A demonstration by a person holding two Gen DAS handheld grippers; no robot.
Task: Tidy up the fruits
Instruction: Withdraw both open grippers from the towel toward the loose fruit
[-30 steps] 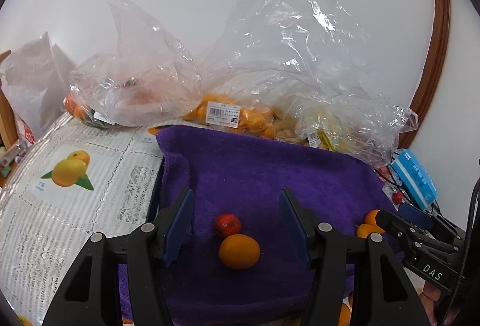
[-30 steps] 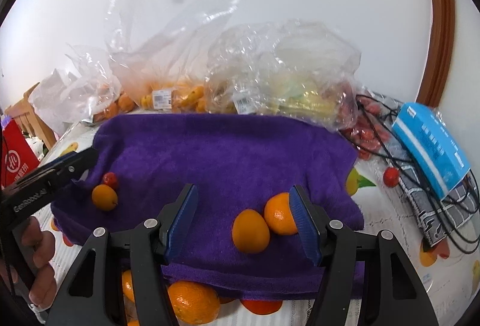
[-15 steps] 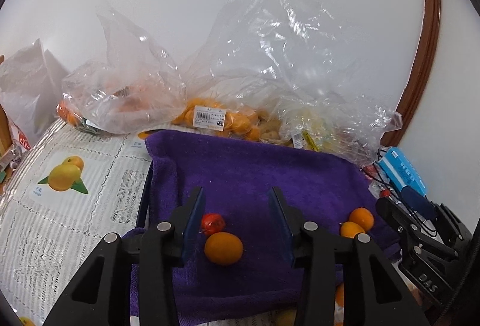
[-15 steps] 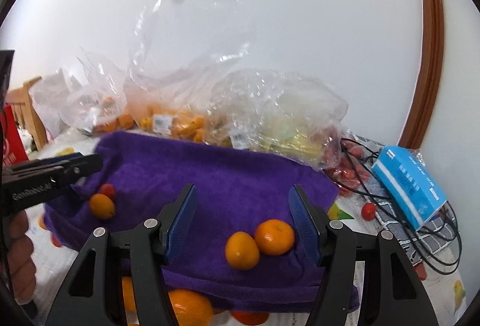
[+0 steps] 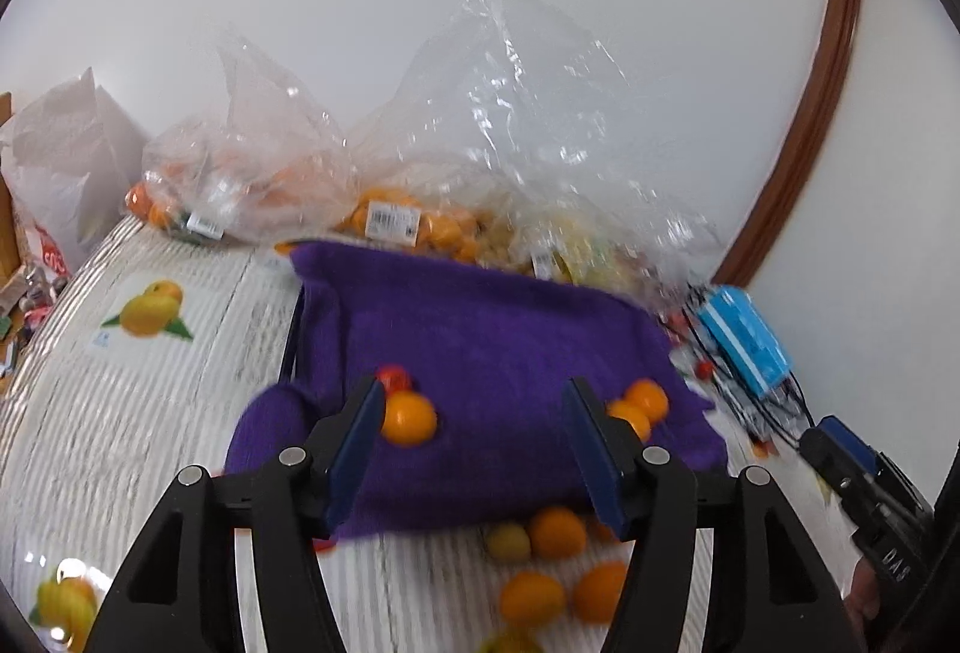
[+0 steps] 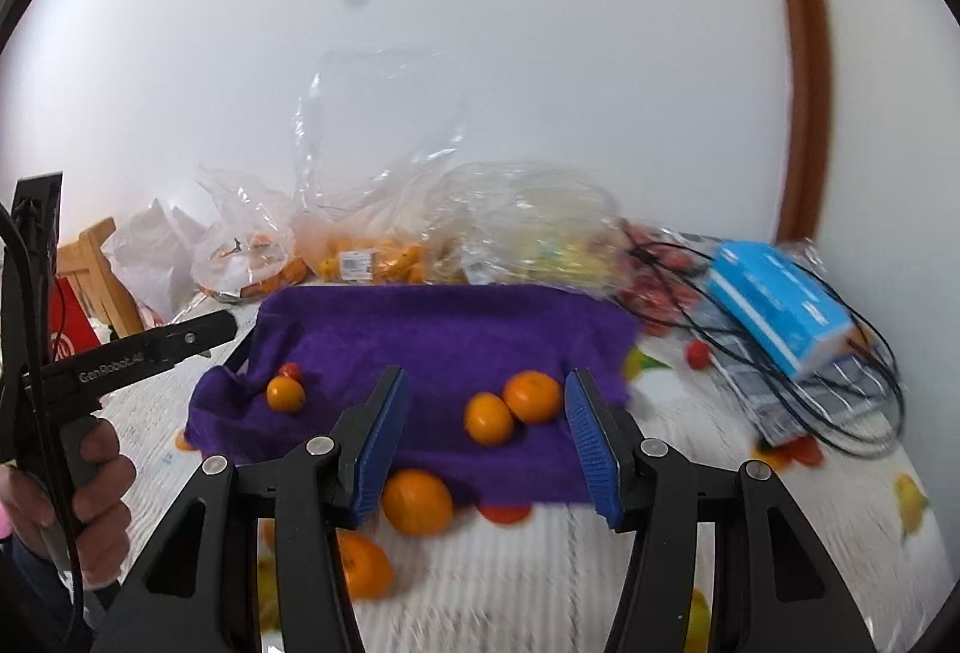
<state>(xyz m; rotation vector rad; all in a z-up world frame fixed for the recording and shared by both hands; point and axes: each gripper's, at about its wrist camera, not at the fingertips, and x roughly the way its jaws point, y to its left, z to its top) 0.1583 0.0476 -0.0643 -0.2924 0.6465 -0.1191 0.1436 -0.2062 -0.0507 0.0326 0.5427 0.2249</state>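
Note:
A purple towel (image 5: 492,317) (image 6: 444,329) lies on the patterned tablecloth. On its left part rest an orange (image 5: 408,418) (image 6: 285,394) and a small red fruit (image 5: 393,377) (image 6: 292,370). Two more oranges (image 5: 645,401) (image 6: 489,418) sit on its right part. My left gripper (image 5: 473,389) hovers before the towel, its jaws opening with nothing between them. My right gripper (image 6: 486,377) also hangs back from the towel, its jaws closing on empty air. Several loose oranges (image 5: 557,533) (image 6: 417,503) lie on the cloth in front of the towel.
Clear plastic bags of oranges (image 5: 390,221) (image 6: 360,257) and other fruit line the wall behind the towel. A blue box (image 5: 747,338) (image 6: 780,305) on black cables lies at the right, with a stray red fruit (image 6: 696,353) nearby. A hand (image 6: 90,473) holds the left gripper.
Both grippers have drawn back and up from the towel, bringing the loose oranges in front of it into view. The left jaws narrowed, then widened again. The right jaws narrowed a little.

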